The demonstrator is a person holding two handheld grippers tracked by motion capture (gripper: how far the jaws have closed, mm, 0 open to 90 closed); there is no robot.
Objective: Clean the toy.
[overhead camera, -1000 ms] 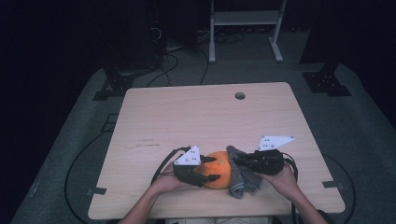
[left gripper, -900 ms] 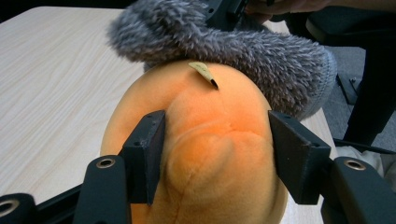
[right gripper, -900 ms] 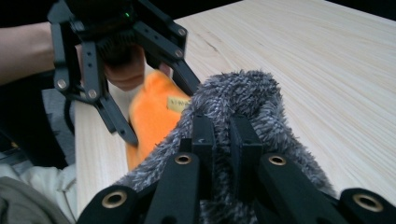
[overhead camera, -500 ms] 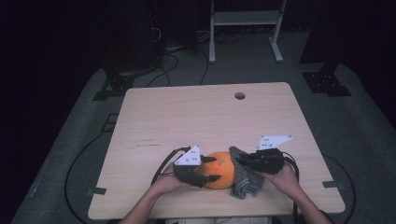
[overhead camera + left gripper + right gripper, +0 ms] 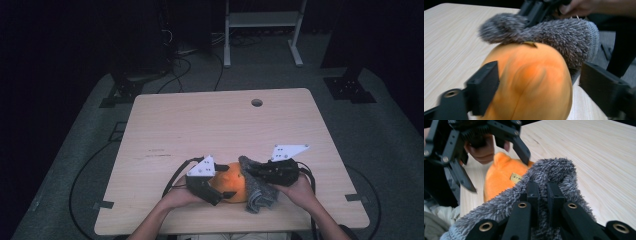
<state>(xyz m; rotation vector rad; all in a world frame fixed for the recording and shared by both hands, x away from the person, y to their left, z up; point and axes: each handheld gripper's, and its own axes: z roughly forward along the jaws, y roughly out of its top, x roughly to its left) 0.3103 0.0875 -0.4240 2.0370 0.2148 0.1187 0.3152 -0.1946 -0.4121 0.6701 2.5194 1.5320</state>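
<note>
Pinching a fuzzy grey cloth (image 5: 549,177), your right gripper (image 5: 542,192) reveals a small label on the smooth orange fruit (image 5: 531,82), your left gripper (image 5: 536,82) jaws just widening beside it, top view hiding that tag.

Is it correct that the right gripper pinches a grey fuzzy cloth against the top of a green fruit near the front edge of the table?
Not quite: the fruit is orange, not green, as the left gripper view shows. The rest holds: the right gripper pinches the grey fuzzy cloth against its top, near the front edge of the table.

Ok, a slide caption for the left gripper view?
Orange fruit between the open left gripper, grey cloth draped over its top.
</note>
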